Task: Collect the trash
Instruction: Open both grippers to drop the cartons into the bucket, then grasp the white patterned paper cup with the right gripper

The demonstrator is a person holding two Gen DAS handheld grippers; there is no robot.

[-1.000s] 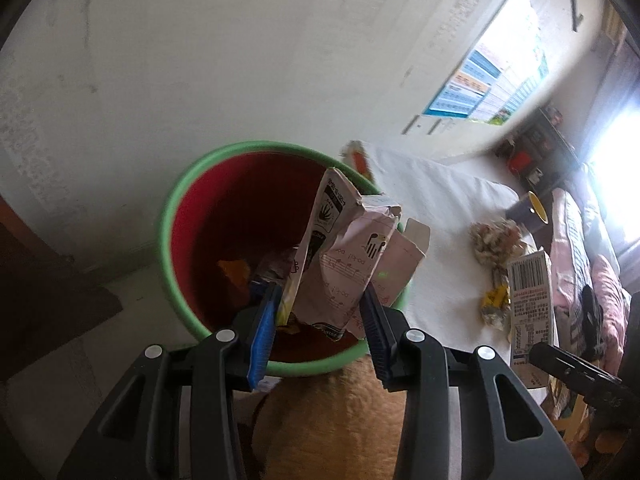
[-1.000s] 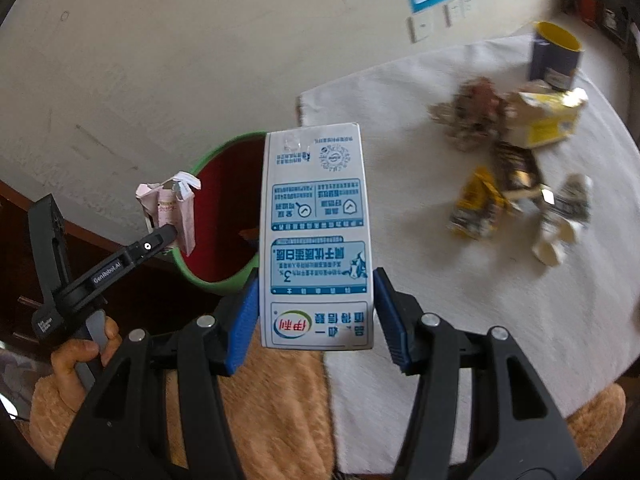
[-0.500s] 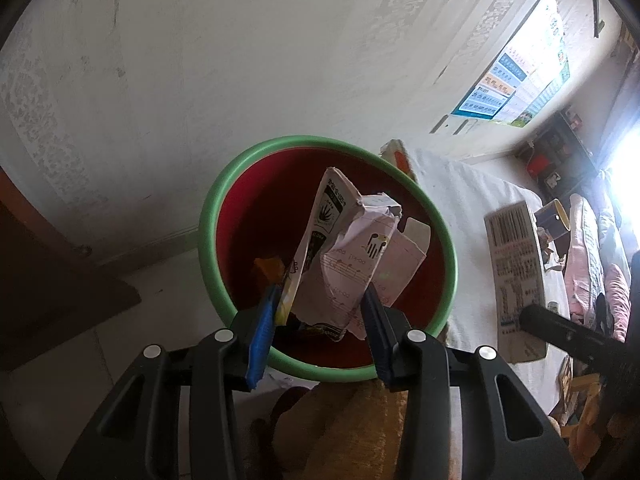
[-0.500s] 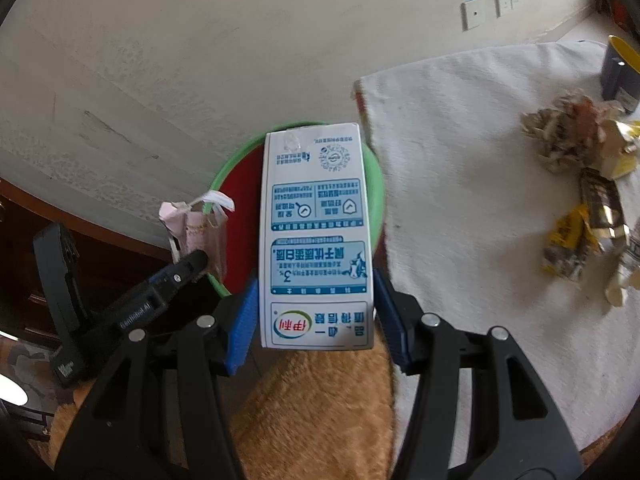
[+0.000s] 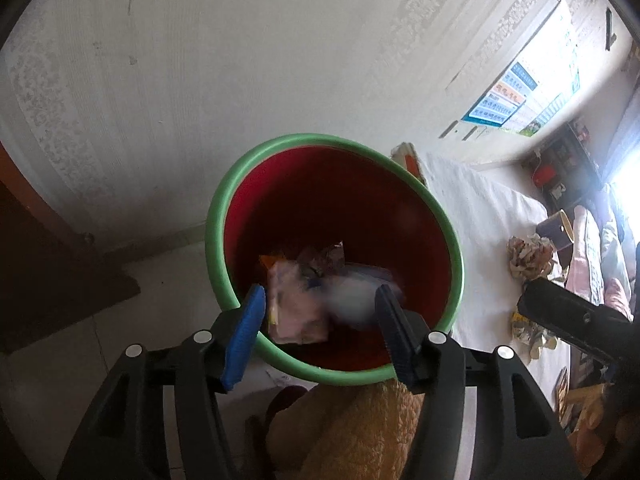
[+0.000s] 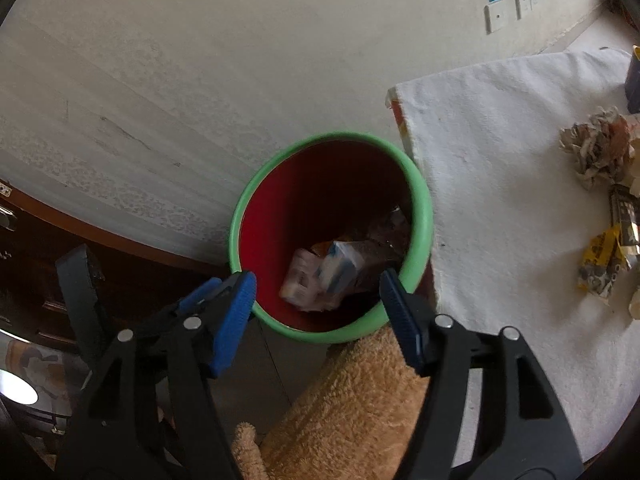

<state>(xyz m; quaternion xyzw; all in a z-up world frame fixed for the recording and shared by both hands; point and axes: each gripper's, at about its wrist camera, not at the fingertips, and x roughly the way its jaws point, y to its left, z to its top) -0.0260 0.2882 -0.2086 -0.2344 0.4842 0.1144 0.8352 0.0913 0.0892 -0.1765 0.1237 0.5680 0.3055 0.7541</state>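
Blurred pink wrappers [image 5: 298,312] and a white-and-blue carton [image 6: 338,270] lie inside the green-rimmed red bin [image 5: 448,232], below both grippers, touching neither. The left gripper [image 5: 320,336] and right gripper [image 6: 318,308] tilt steeply down over the bin's near rim, jaws opening, nothing gripped. More trash [image 6: 600,148] lies on the white-covered table [image 6: 500,160].

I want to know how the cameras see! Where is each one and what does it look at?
Left wrist: sits on the left tool, looking down into the bin; its jaws are opening, and the right tool's arm shows.
Right wrist: sits on the right tool, looking down into the bin; jaws opening, left tool shows.
Both share the bin, the table and the crumpled paper.
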